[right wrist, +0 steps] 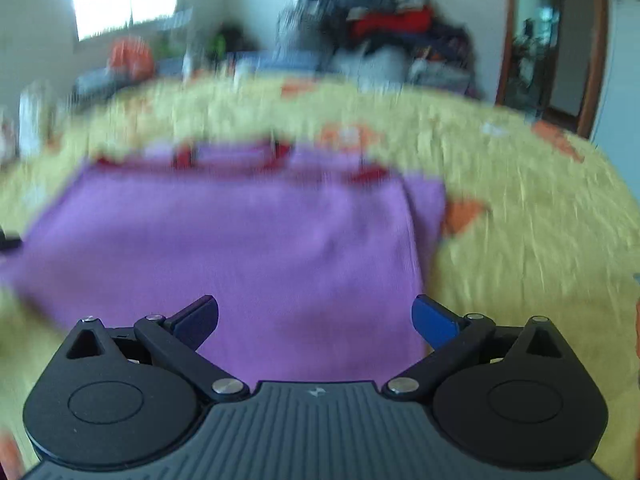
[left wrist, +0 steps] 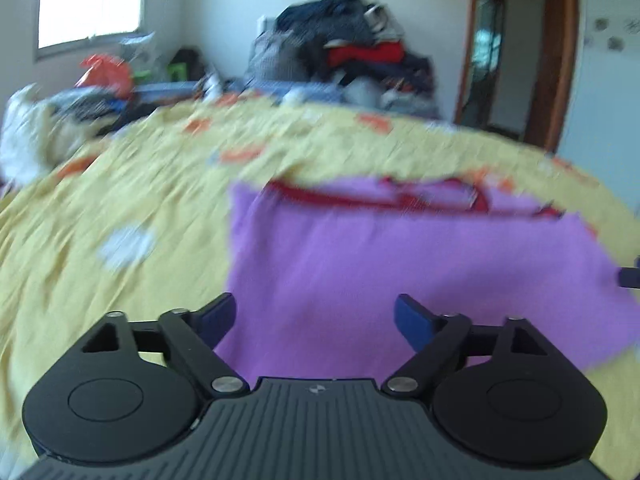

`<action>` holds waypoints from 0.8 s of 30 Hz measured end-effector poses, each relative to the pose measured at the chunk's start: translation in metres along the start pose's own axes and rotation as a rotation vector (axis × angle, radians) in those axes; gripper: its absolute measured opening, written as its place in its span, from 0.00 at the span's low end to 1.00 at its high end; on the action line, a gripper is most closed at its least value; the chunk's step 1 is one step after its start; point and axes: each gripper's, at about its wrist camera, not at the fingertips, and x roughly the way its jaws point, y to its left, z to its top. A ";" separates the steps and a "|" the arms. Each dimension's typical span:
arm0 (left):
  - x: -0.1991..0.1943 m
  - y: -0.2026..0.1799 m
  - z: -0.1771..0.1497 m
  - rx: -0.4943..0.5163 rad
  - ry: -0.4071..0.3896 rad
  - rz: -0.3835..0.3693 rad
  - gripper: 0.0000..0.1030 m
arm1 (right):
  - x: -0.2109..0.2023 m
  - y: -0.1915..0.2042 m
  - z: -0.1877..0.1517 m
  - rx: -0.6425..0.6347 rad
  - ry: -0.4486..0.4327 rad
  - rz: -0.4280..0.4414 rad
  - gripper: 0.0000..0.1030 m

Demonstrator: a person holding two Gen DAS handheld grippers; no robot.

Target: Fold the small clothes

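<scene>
Purple garment (left wrist: 400,264) lay flat on yellow bedspread (left wrist: 120,200) | left gripper (left wrist: 314,316) wide, empty | right gripper (right wrist: 316,320) wide, empty | no legible writing

One purple garment (left wrist: 400,256) on one yellow bedspread (left wrist: 120,184), one clothes pile (left wrist: 344,40), two grippers.

No legible text, label, brand or number is found in either view; both frames are blurred by motion.

Purple garment (left wrist: 400,264) with red trim, folded, flat on yellow bedspread (left wrist: 120,200)
</scene>
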 end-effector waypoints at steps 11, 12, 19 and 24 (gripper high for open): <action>0.159 -0.009 0.061 0.001 0.160 0.098 0.83 | 0.113 0.003 0.079 0.101 0.010 -0.036 1.00; 0.163 -0.003 0.057 -0.010 0.158 0.095 0.85 | 0.125 0.003 0.081 0.086 0.032 -0.008 1.00; 0.161 0.025 0.046 -0.051 0.110 0.073 0.89 | 0.157 -0.027 0.065 0.073 0.084 -0.230 1.00; 0.154 0.026 0.043 -0.097 0.103 0.107 0.89 | 0.154 -0.038 0.060 0.125 0.078 -0.279 1.00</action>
